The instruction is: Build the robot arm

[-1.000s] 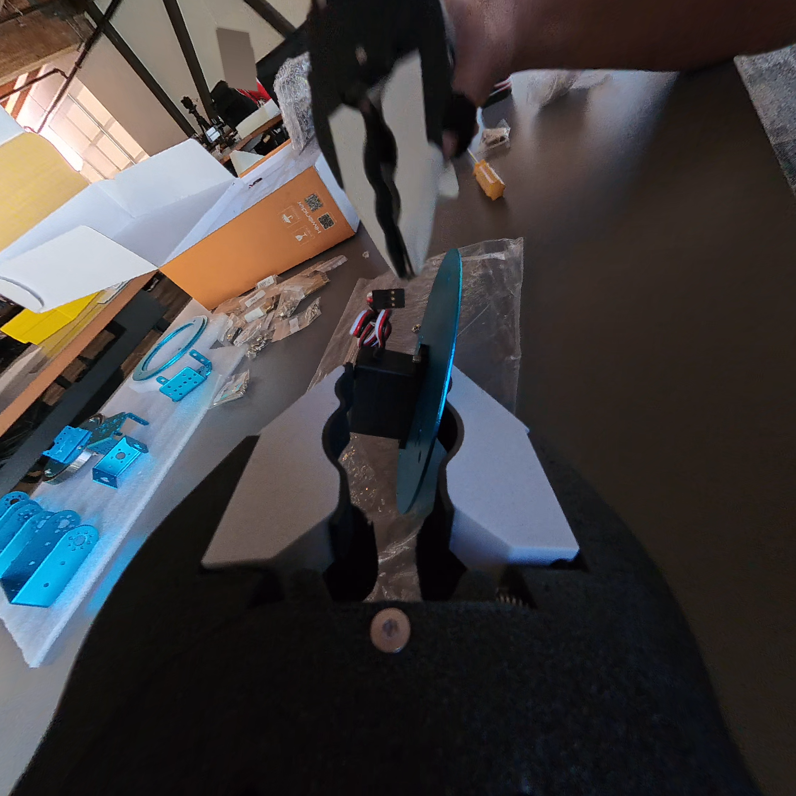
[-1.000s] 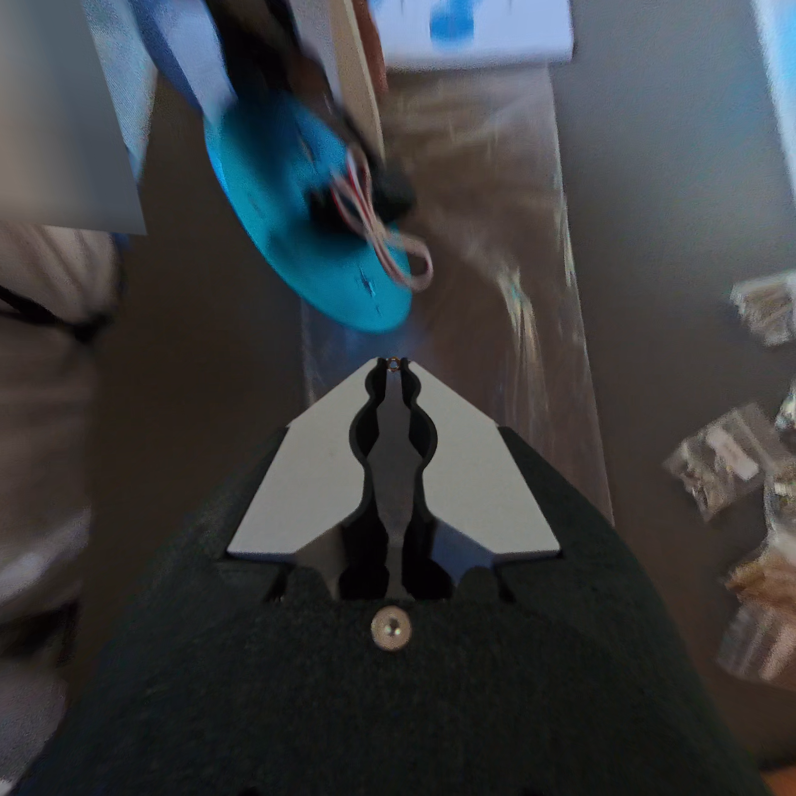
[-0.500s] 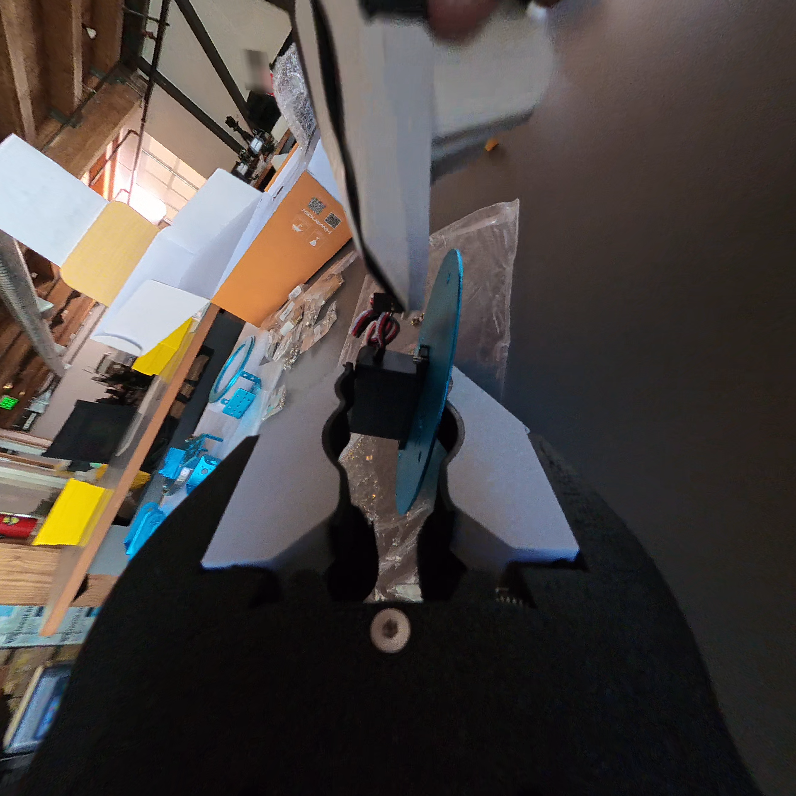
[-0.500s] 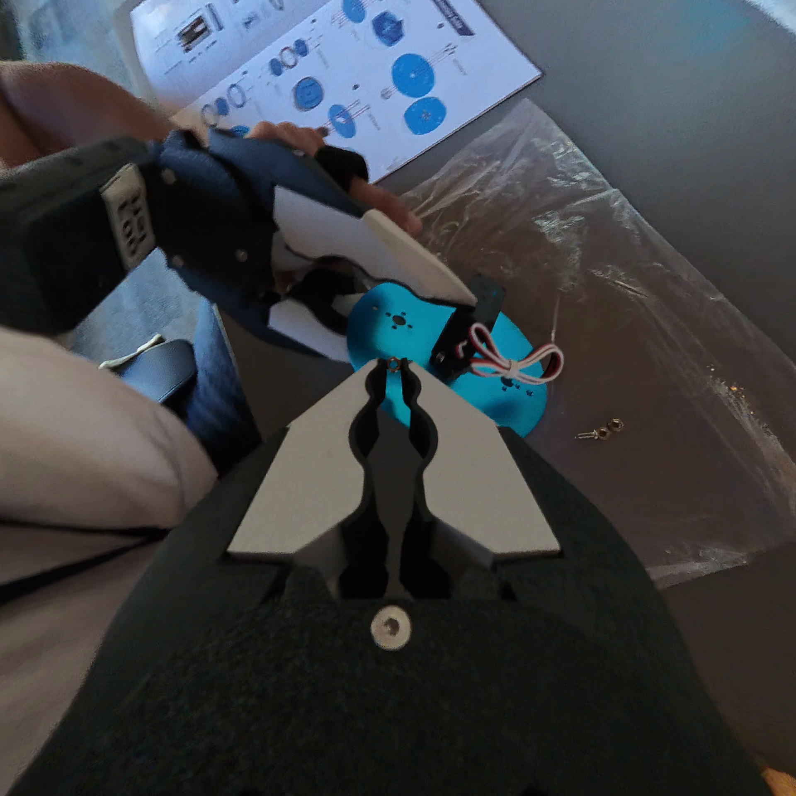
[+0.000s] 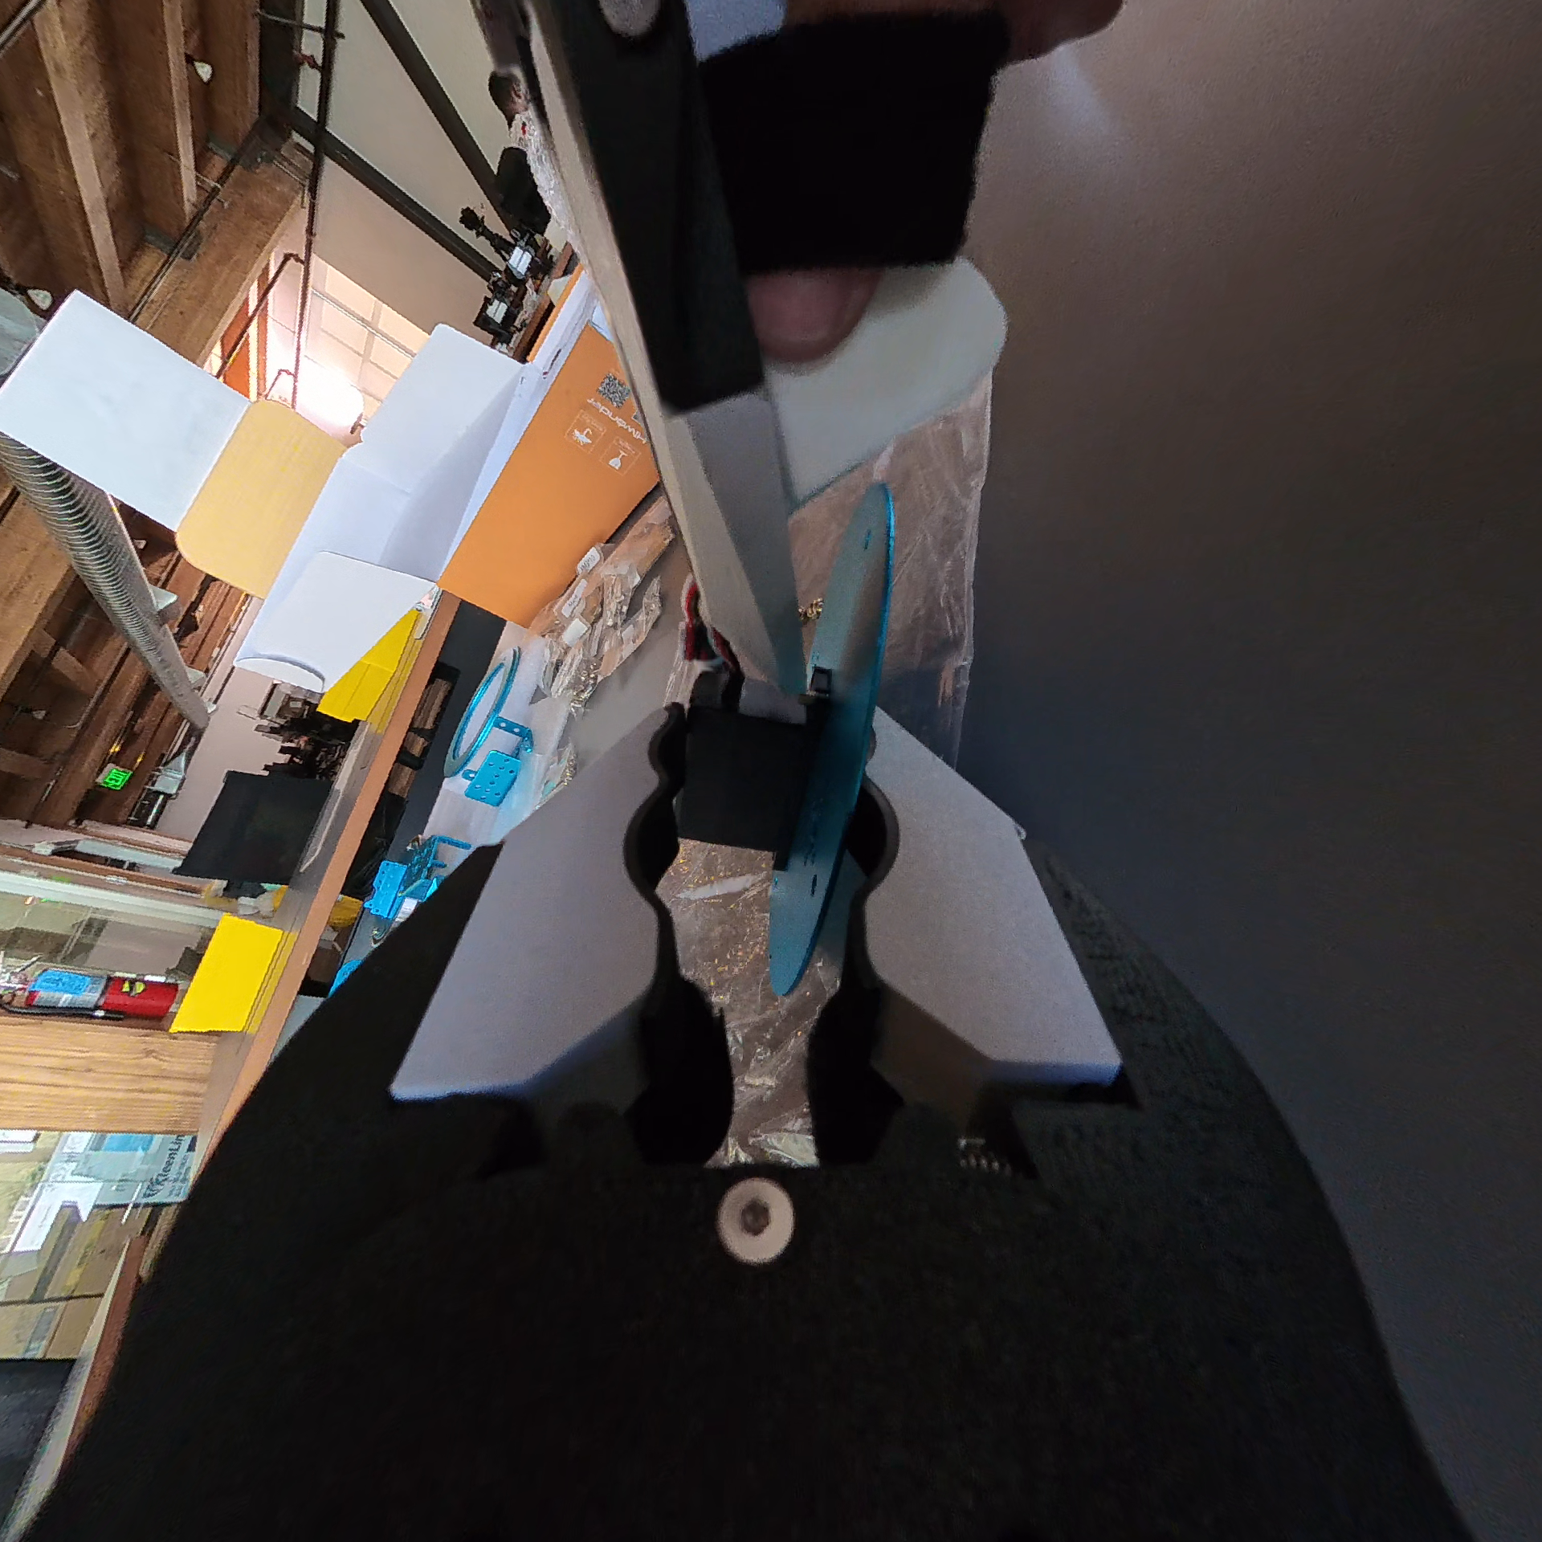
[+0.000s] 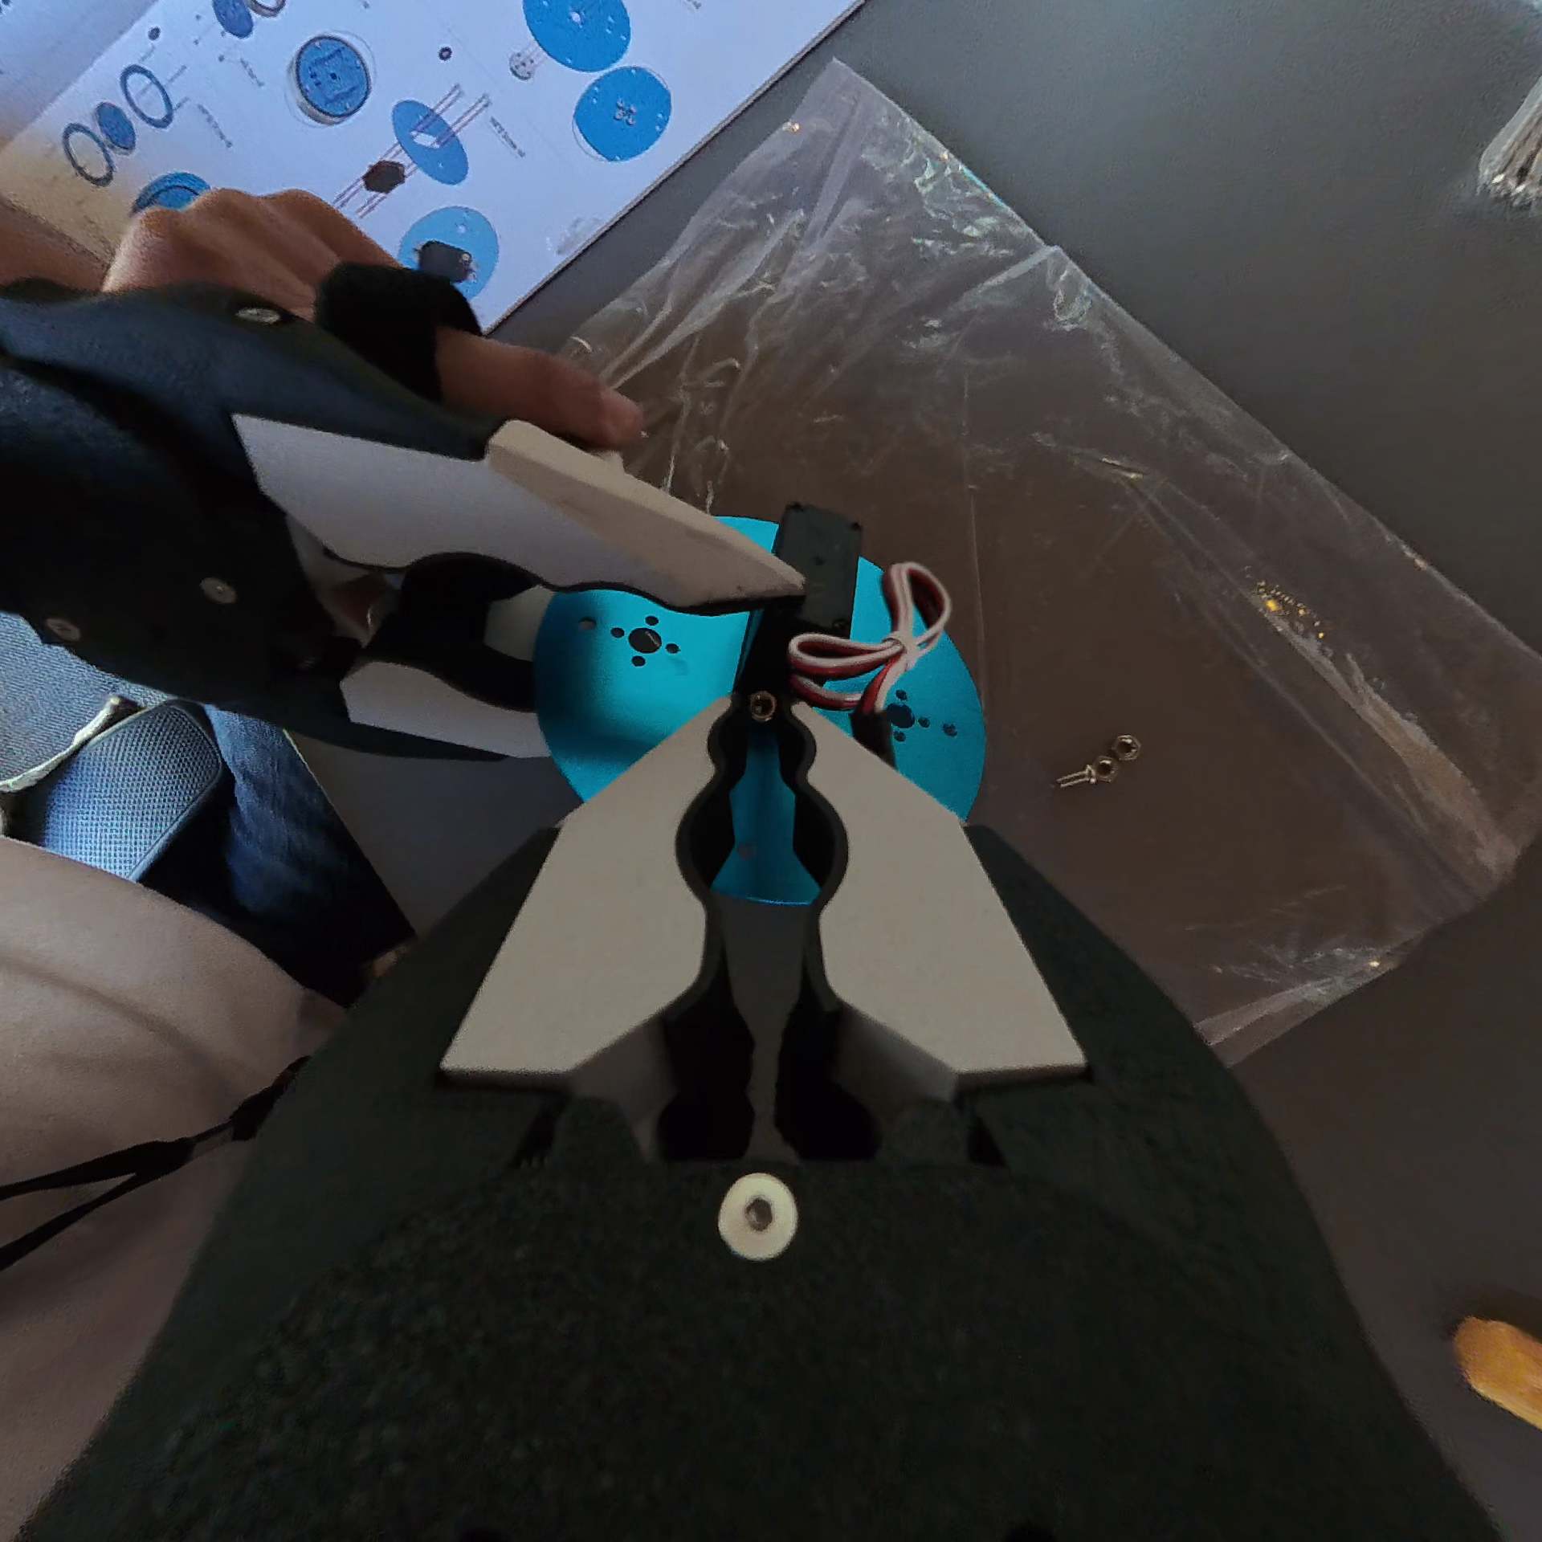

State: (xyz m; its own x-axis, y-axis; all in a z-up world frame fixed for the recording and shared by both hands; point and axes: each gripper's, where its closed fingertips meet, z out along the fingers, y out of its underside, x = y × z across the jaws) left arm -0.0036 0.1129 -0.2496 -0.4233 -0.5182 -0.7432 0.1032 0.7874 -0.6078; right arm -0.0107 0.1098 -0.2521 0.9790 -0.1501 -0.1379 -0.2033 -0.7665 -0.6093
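Dark grey matte tabletop (image 5: pixel 1252 584). Workshop-like room beyond: exposed wooden beams (image 5: pixel 75 125) with dark steel braces, pale wall, bright window (image 5: pixel 334 334) letting in daylight. Ribbed silver duct (image 5: pixel 100 584) runs along one side. Wooden shelf edge (image 5: pixel 350 793), a dark monitor (image 5: pixel 250 826), a small green lit sign (image 5: pixel 114 778) farther back.

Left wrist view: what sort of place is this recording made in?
Probably a workshop or maker space. Exposed wooden beams overhead, a worktable strewn with blue metal brackets and bagged hardware, and an open orange box point that way.
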